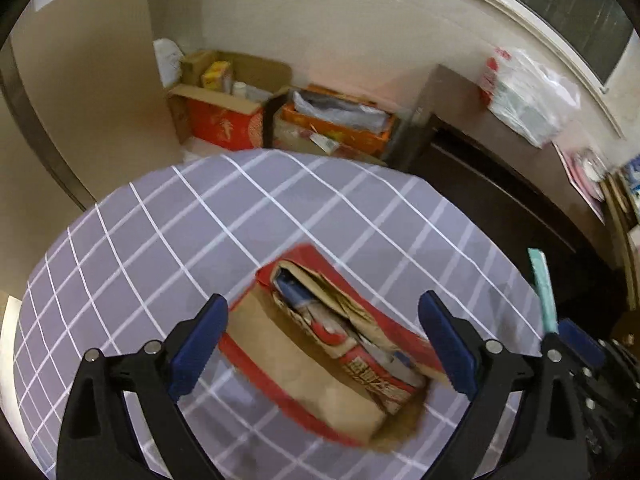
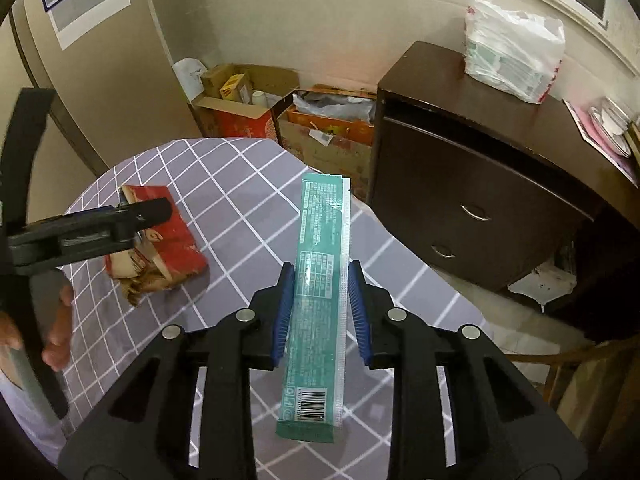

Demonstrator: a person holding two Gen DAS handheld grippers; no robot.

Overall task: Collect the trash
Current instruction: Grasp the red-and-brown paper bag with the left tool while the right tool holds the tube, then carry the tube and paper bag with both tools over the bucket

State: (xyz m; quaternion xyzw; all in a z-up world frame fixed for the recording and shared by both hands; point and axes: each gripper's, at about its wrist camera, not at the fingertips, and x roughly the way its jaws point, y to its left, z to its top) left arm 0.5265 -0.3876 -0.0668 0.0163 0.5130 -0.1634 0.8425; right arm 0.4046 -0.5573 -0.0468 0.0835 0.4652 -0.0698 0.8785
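A red and brown paper bag (image 1: 320,340) stuffed with crumpled wrappers lies on the table's grey checked cloth (image 1: 160,240). My left gripper (image 1: 323,300) hangs over it, open, one blue pad on each side of the bag and neither pressing on it. From the right wrist, the same bag (image 2: 176,240) shows with the left gripper (image 2: 152,210) just over it. My right gripper (image 2: 321,268) is shut on a long teal wrapper (image 2: 320,240), which sticks out past both ends of the pads above the cloth (image 2: 248,208). The wrapper's tip (image 1: 542,284) shows at the right of the left wrist view.
Open cardboard boxes (image 2: 240,108) full of odds and ends stand on the floor behind the table. A dark wooden cabinet (image 2: 460,184) with two drawers stands to the right, with a white plastic bag (image 2: 516,52) on top. A person's hand (image 2: 56,336) shows at the left edge.
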